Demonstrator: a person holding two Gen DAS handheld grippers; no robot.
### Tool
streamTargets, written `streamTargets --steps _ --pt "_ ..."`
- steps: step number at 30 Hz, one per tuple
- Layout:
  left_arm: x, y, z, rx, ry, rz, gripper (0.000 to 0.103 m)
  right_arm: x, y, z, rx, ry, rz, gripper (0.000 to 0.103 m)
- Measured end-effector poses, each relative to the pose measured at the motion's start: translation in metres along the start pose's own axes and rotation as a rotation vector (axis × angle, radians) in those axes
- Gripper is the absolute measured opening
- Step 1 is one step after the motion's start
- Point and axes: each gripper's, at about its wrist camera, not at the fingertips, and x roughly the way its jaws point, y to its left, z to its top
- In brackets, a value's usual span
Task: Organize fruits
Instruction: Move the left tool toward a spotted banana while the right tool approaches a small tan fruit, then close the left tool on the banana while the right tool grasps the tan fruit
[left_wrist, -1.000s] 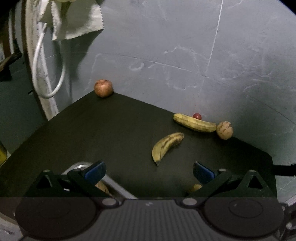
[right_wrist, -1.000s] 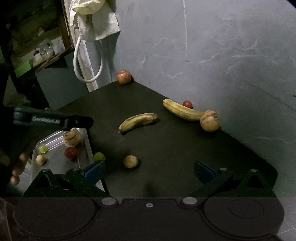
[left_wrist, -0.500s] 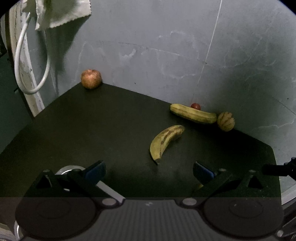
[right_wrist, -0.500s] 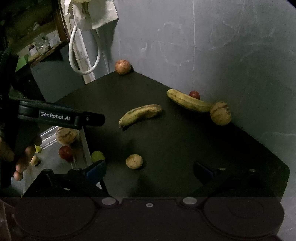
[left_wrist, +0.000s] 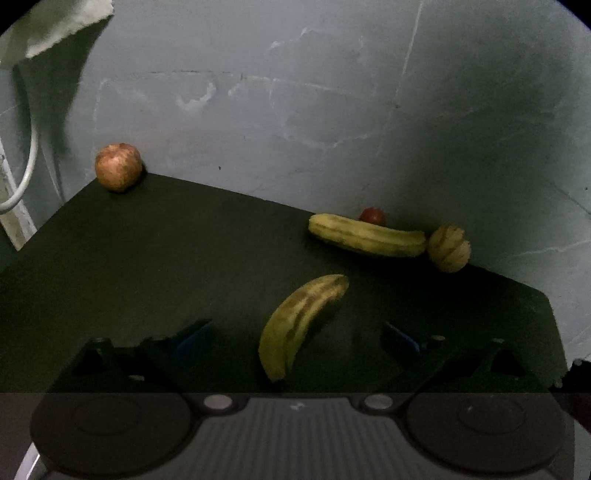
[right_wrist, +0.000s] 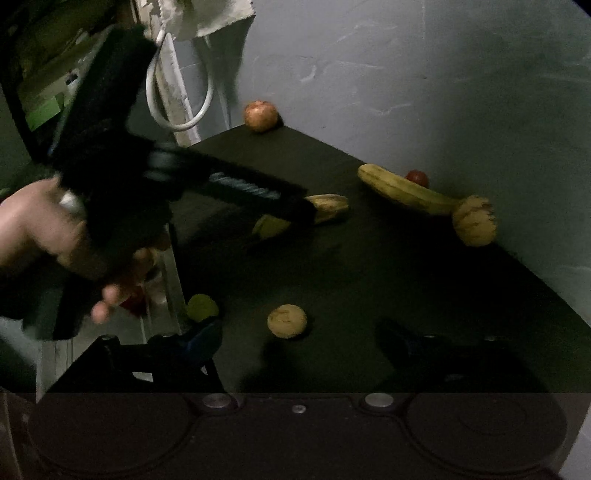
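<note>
Left gripper (left_wrist: 297, 334), jaws wide and just narrowing, straddles the near banana (left_wrist: 299, 321) at lower centre, likely to grasp it. Right gripper (right_wrist: 295, 338), likewise closing, empty, frames a round fruit (right_wrist: 287, 320) on the tabletop (right_wrist: 406, 288).

At left in the right wrist view, the blurred left gripper (right_wrist: 295, 214) covers the middle of a spotted banana (right_wrist: 328, 206), while the hand (right_wrist: 40, 225) hides most of a tray (right_wrist: 173, 280) and a red fruit (right_wrist: 135, 301).
</note>
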Motion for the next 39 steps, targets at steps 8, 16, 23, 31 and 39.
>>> streamTargets --steps 8,16,23,31,39 --pt "0.018 0.009 0.008 0.020 0.016 -0.023 0.087 0.020 -0.002 0.003 0.016 0.014 0.016 0.082" --pt "0.026 0.005 0.010 0.071 0.017 -0.046 0.063 0.030 -0.002 0.005 0.007 0.026 0.031 0.069" --pt "0.029 0.000 0.011 0.099 0.019 -0.042 0.059 0.034 -0.002 0.003 0.005 0.040 0.044 0.063" --pt "0.032 0.000 0.010 0.118 0.032 -0.018 0.050 0.039 0.000 0.002 0.006 0.051 0.058 0.059" --pt "0.035 0.004 0.006 0.112 0.035 -0.013 0.042 0.045 0.002 0.003 -0.003 0.045 0.060 0.051"
